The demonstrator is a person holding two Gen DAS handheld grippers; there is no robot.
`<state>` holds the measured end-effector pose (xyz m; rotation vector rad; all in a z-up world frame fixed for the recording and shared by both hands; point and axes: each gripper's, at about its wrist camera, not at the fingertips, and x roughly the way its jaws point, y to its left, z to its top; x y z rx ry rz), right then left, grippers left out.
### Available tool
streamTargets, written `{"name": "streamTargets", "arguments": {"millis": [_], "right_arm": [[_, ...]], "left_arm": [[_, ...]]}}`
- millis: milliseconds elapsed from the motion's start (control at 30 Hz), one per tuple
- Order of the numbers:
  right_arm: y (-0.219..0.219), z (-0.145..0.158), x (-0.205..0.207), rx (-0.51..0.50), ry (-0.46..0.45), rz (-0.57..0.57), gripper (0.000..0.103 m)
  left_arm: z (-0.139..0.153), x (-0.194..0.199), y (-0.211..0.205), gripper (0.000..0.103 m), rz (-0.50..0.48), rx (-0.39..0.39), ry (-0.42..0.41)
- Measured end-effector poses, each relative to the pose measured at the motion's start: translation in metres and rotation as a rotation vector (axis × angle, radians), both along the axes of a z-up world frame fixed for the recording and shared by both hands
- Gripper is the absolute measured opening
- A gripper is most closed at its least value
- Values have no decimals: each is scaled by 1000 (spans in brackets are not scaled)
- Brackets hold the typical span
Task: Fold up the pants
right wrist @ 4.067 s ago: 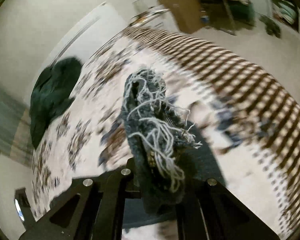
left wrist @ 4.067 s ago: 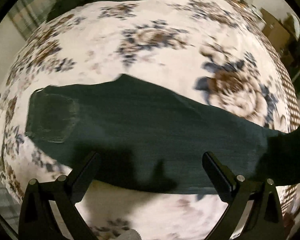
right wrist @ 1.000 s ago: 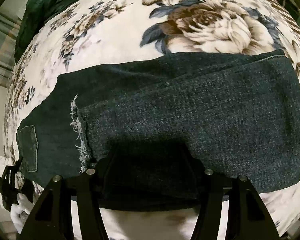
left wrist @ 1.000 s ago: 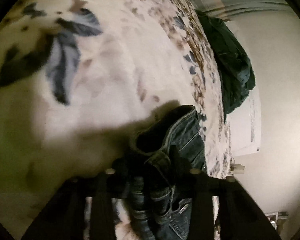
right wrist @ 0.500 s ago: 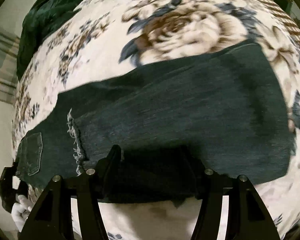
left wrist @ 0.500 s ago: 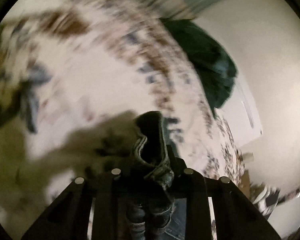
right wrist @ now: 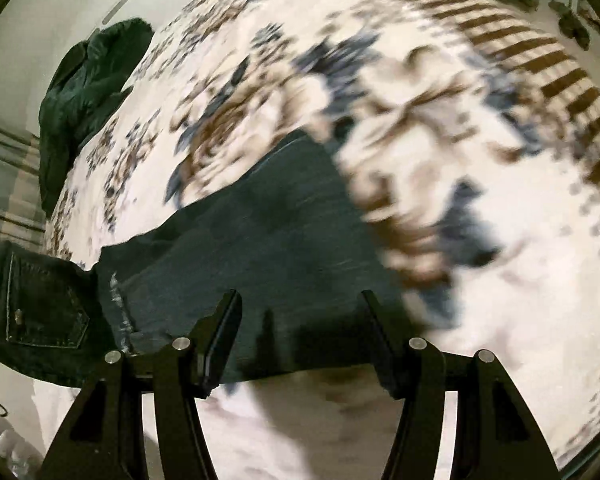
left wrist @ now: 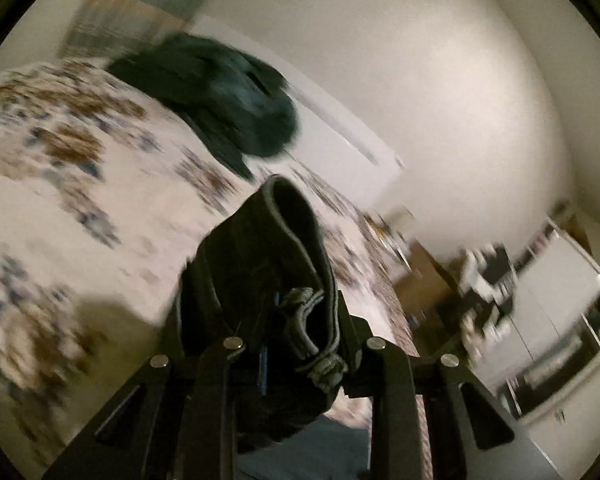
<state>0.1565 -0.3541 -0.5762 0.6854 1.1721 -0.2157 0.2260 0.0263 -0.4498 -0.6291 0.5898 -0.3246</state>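
The dark denim pants [right wrist: 260,248] lie folded on the floral bedspread [right wrist: 440,152]. Their waist end with a back pocket [right wrist: 40,316] is lifted at the left of the right wrist view. My left gripper [left wrist: 296,344] is shut on the bunched waistband [left wrist: 276,264] and holds it up above the bed. My right gripper [right wrist: 300,344] is open and empty, just above the near edge of the folded legs. A frayed hem [right wrist: 118,312] shows beside its left finger.
A dark green garment [left wrist: 224,92] [right wrist: 84,92] lies heaped at the far side of the bed by the wall. The bed's striped border [right wrist: 540,52] runs along the right. Shelves and furniture [left wrist: 532,312] stand beyond the bed's end.
My left gripper has lifted the waistband off the bed and swung it up and over. My right gripper, shut on the frayed hem four seconds ago, has let go and moved left over the legs.
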Motion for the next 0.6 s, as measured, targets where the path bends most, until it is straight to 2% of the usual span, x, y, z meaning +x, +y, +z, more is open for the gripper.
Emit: {"name": "streamTargets", "arguments": {"millis": [100,300,333,400,500,567,600], "right_arm": [[-33,1,-19,-20,-7,-35,62],[-100,-10,-49,-68,28,-110,62],[-108,-12,-52,-71,34,-114,62],[-122,-14,-55,-78,48,-117,62],[-132,-13,-59,-58,58,-116,62],[-132,-9,-58,-26,51,-106,64],[-131,-5,-55,-5,40,-91,67]], "left_arm": [[-14,0,-63,21,-97,3,38],[-70,-1,-192,21,-318,108,121],[-84,1,-213,14,-366,128,148],[-98,1,-244,12,-437,172,183],[-105,-2,-277,13,-519,235,240],[-104,-4,-278,13,-536,252,291],[-102,-6,-275,17,-529,256,305]]}}
